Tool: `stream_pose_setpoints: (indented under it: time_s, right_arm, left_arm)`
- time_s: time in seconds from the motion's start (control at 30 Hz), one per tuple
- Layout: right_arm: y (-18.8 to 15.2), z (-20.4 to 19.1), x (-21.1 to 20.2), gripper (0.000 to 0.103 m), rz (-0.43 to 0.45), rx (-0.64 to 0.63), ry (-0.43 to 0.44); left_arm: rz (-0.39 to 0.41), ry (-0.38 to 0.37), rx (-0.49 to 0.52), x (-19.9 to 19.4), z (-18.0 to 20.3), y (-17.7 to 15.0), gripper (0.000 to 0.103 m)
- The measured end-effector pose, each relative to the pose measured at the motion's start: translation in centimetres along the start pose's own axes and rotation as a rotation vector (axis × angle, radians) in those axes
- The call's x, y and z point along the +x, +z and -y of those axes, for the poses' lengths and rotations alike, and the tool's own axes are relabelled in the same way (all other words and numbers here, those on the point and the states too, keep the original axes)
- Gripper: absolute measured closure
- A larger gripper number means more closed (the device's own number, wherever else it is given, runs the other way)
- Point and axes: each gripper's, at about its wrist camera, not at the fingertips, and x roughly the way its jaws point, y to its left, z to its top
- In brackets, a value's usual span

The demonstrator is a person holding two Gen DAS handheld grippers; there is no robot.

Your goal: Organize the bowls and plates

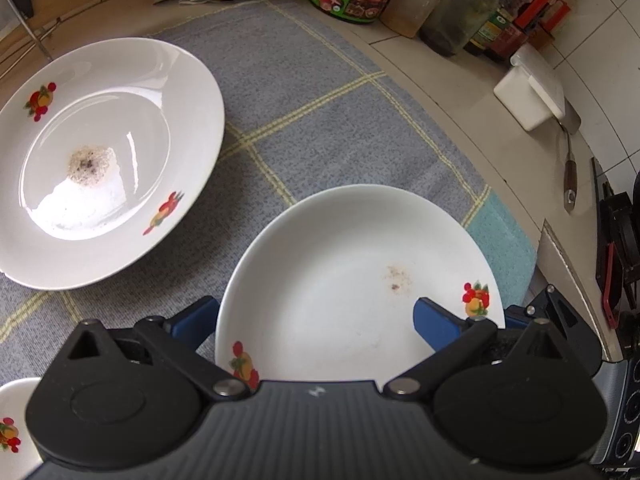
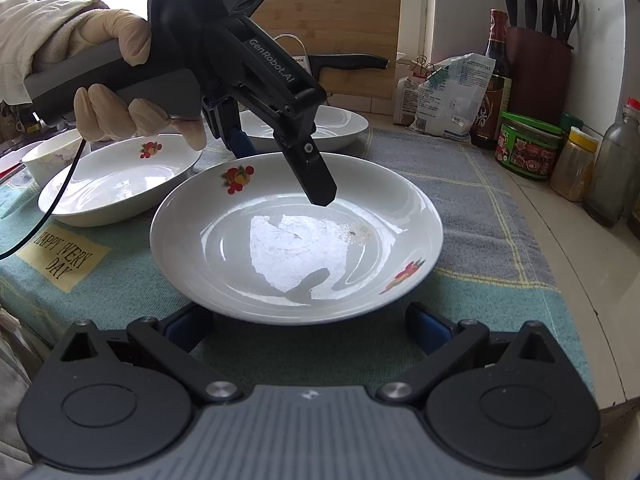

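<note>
My left gripper (image 1: 316, 316) hangs over the near plate (image 1: 352, 272) on the checked mat (image 1: 304, 92), jaws spread wide, one finger outside the rim and one above the well, nothing gripped. My right gripper (image 2: 308, 326) sits low before that plate's front edge, jaws also wide apart and empty. A second plate (image 1: 100, 160) lies apart, further back, a brown smear in its centre.

The table (image 2: 568, 280) carries a blue-grey checked cloth (image 1: 304, 92). Three white plates (image 2: 296, 240) and a small bowl (image 2: 44, 160) sit on the cloth. Jars and bottles (image 2: 528, 148) stand along the table's far edge.
</note>
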Motion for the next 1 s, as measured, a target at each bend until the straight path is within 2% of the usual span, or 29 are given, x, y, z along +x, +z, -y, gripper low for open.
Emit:
stream_pose_setpoints:
  time_s: [0.17,0.3,0.7,1.0]
  right_arm:
    - [0.1,0.0,0.0,0.0,0.0,-0.008,0.004]
    - [0.1,0.1,0.0,0.0,0.002,-0.018,0.014]
    - [0.4,0.7,0.4,0.0,-0.002,-0.062,0.071]
    - [0.7,0.8,0.5,0.0,-0.008,-0.091,0.099]
  left_arm:
    - [-0.019,-0.018,0.013,0.1,-0.2,0.3,0.001]
    - [-0.075,-0.023,-0.008,0.0,-0.5,0.4,0.001]
    - [-0.149,-0.044,0.04,0.3,-0.3,0.8,0.002]
    - [-0.169,-0.063,0.075,0.7,0.3,1.4,0.002]
